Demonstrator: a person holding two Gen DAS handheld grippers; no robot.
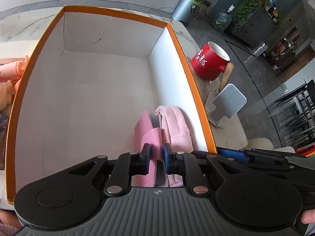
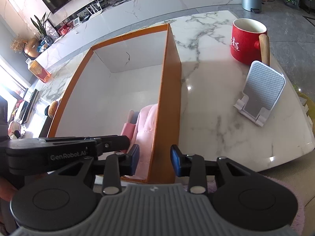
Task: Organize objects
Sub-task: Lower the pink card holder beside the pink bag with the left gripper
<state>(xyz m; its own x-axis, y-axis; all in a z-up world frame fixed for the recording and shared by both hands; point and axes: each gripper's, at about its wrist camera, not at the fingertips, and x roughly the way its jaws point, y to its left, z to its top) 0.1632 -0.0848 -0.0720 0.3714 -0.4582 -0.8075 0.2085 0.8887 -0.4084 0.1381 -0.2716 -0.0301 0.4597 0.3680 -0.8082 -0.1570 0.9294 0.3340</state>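
Observation:
An open orange box [image 1: 191,82] with a white inside stands on the marble table. A pink slipper pair [image 1: 175,125] lies in its near right corner, also seen in the right wrist view [image 2: 146,122]. My left gripper [image 1: 156,156] is inside the box, shut on the pink strap of the slipper. My right gripper [image 2: 154,159] is open and straddles the box's right wall [image 2: 169,102] near the front corner, touching nothing that I can see.
A red mug [image 2: 247,41] with a wooden handle and a white phone stand [image 2: 261,92] sit on the marble table [image 2: 216,118] right of the box. A peach-coloured toy [image 1: 13,70] lies left of the box. An orange carton [image 2: 40,71] stands far left.

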